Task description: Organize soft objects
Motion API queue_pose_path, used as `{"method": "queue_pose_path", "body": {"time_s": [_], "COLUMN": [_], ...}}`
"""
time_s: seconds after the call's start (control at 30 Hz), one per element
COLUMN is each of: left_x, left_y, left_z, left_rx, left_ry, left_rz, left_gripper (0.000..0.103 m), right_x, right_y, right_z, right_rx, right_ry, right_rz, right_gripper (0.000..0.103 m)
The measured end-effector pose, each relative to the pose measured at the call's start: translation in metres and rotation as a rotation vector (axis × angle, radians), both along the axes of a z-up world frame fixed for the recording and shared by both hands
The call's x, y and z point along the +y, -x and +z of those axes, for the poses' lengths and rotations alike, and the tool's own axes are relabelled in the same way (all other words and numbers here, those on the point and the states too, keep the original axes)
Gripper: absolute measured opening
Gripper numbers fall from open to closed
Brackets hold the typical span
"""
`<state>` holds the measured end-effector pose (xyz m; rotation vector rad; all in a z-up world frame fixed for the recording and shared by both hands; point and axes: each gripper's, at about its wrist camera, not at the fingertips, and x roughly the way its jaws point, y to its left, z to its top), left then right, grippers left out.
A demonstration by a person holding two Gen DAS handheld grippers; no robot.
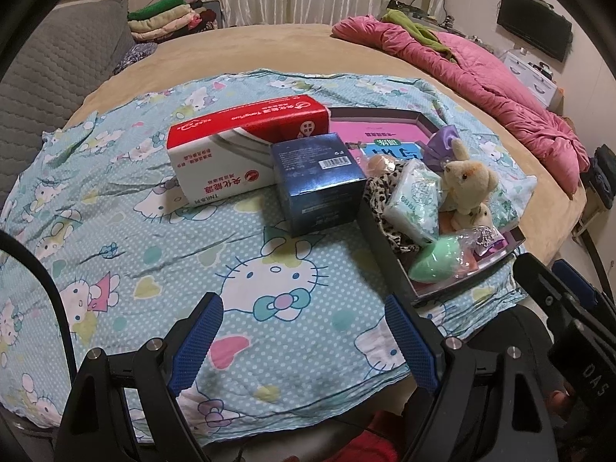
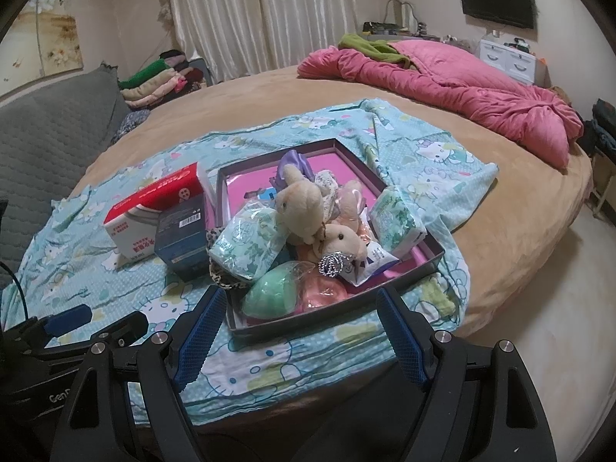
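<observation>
Here the soft things are already heaped in the shallow tray [image 2: 431,260] on the patterned sheet [image 1: 154,269]: two plush toys [image 2: 304,208], two tissue packs [image 2: 246,246], a green sponge [image 2: 273,292], a leopard-print cloth [image 1: 379,192] and a purple bow [image 2: 292,161], all piled toward the tray's near end. To the left of the tray stand a dark blue box [image 1: 319,184] and a red and white carton [image 1: 238,146], touching each other; both look stiff. That fits either a sorting that is finished or a pile waiting to be picked apart; the pictures do not settle which.

The right gripper [image 2: 304,331] hangs with its jaws wide apart and empty, straight in front of the tray's near edge, whose long side runs away from it. The left gripper [image 1: 304,346] is equally spread and empty, with the tray off to its right. So the right hand is nearer the tray.
</observation>
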<state>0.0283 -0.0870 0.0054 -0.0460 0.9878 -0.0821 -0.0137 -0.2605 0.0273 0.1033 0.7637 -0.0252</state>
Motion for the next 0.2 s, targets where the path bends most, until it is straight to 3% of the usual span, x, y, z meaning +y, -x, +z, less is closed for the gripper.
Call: {"method": "queue_pose_path", "body": {"time_s": [0.2], "left_x": [0.017], "left_y": [-0.007], "left_z": [-0.006], "left_rx": [0.018], "left_ry": [0.040], "left_rz": [0.031], "left_gripper": [0.086], "right_x": [-0.007], "right_y": [-0.003], "right_z": [0.010], "right_rx": [-0.010], "right_ry": [-0.003], "right_rz": [-0.009], "right_gripper": [0.081]}}
